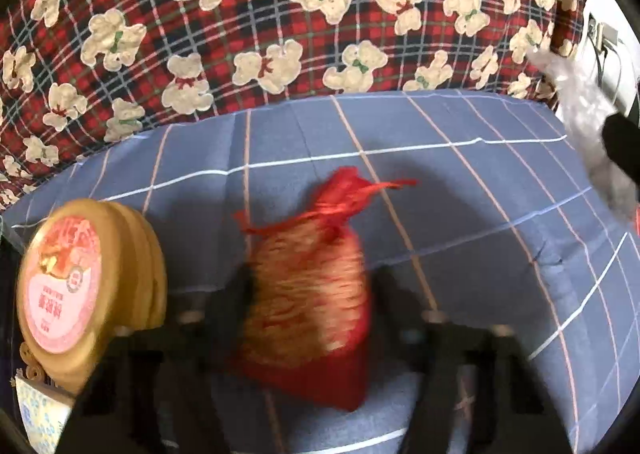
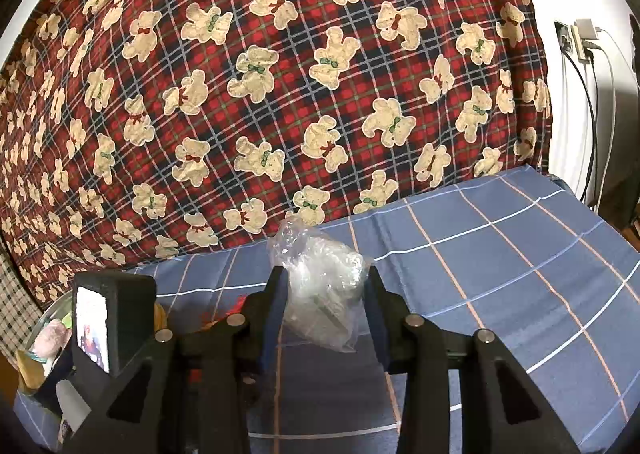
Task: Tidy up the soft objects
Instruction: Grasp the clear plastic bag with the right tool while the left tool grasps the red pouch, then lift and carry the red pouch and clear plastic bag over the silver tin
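Item one: red drawstring pouch (image 1: 308,286) on the blue checked bed sheet (image 1: 480,214), between the fingers of the left gripper (image 1: 310,294), grip uncertain through blur. Item two: clear plastic bag (image 2: 324,294), clamped in the right gripper (image 2: 326,294) above the sheet

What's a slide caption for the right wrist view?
Right gripper clamps a crumpled clear plastic bag above the blue checked sheet, teddy-bear plaid quilt behind.

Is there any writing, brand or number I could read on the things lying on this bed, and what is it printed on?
Round gold tin, pink lid label: characters there, too blurred to read.
Pale printed packet below the tin: print too small to read.
Small lit screen on the black device: picture only, no legible text.
Nothing else carries writing.
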Motion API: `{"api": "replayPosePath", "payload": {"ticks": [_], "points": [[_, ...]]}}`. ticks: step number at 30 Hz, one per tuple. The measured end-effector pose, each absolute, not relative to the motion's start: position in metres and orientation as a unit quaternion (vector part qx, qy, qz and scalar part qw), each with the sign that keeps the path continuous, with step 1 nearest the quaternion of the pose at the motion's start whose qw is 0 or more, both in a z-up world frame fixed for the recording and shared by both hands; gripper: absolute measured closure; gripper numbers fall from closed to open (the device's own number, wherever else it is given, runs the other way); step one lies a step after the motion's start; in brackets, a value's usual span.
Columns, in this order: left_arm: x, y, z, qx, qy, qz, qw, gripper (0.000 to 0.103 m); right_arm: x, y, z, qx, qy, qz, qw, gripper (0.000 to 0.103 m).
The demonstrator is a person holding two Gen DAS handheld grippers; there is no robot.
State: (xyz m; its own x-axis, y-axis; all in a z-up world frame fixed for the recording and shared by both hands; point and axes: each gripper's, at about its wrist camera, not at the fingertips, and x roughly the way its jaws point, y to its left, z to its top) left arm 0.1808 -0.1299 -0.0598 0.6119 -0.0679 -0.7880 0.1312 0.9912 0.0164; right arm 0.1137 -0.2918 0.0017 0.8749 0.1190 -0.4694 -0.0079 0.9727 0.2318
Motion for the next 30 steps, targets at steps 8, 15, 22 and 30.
{"api": "replayPosePath", "payload": {"ticks": [8,15,22,30], "points": [[0.163,-0.146,-0.049,0.039,0.407,-0.108,0.906,0.083,0.113,-0.297,0.003,0.117,0.240,0.026,0.963,0.062],[0.124,-0.149,-0.032,0.001,0.375,-0.195,0.906,0.083,0.109,-0.304,0.007,0.128,0.226,0.017,0.965,0.062],[0.117,-0.145,-0.033,-0.024,0.386,-0.224,0.895,0.083,0.107,-0.304,0.010,0.130,0.222,0.021,0.966,0.062],[0.087,-0.140,-0.019,-0.011,0.336,-0.212,0.918,0.083,0.104,-0.304,0.009,0.124,0.207,0.012,0.970,0.062]]}}
